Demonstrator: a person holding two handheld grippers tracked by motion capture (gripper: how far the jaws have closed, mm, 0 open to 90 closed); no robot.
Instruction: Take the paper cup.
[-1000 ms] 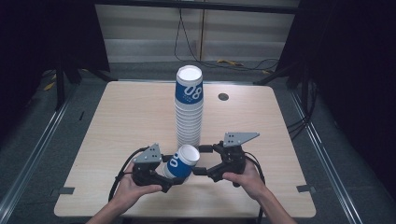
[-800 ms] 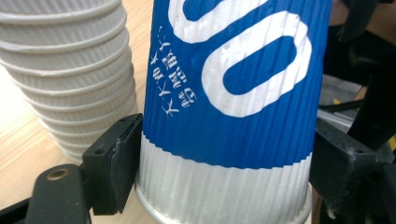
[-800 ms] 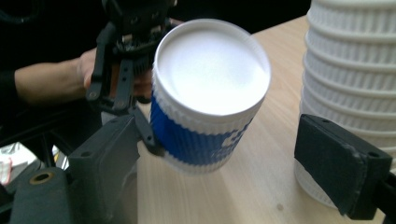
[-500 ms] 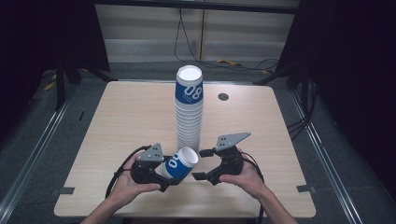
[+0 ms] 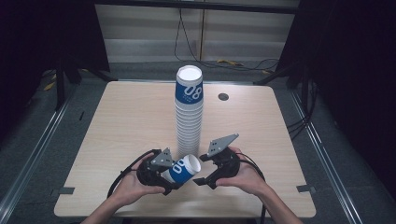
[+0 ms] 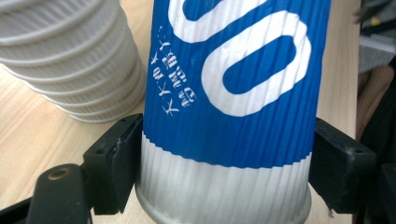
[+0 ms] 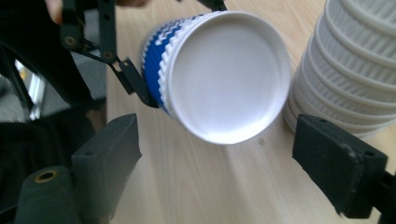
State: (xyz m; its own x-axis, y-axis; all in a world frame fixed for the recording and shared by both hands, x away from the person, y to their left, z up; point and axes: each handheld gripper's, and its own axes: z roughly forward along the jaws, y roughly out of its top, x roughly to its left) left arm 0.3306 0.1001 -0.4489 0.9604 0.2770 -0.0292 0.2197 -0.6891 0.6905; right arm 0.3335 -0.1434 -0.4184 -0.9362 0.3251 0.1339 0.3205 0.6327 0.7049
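High view: left gripper (image 5: 173, 178) has a single blue-and-white paper cup (image 5: 183, 169) pinched across its lower body, cup lying tilted on its side near the front of the table (image 5: 116, 126), its mouth with a white lid on it toward the right. Tall cup stack (image 5: 189, 112) stands just behind it, mid-table. Right gripper (image 5: 202, 169) sits just right of the cup's mouth end, apart from it. A small round grommet (image 5: 223, 97) is far right of the stack.

Left gripper view: both black pads (image 6: 114, 168) pressed flat on the ribbed sleeve, one each side, right at the line where blue print meets the white base band. Cup wall looks undeformed there. Base of the stack is at the upper left, close beside the cup; I can't tell if they touch.

Right gripper view: jaws spread wide with nothing between the pads; they have just been closing a little, but not onto anything. The cup's white lid (image 7: 229, 74) faces the camera, stack on the right, left gripper's linkage on the left.

Handling, my read: very light, thin paper with a corrugated sleeve. Ribs give decent friction, so slip risk is low. The wall crushes easily mid-body, so keep squeeze modest. Stiffest zones are the rolled rim and the base ring; grip near those. If the right gripper takes over, go across the body just below the rim, not on the lid itself, which could pop off or dent.
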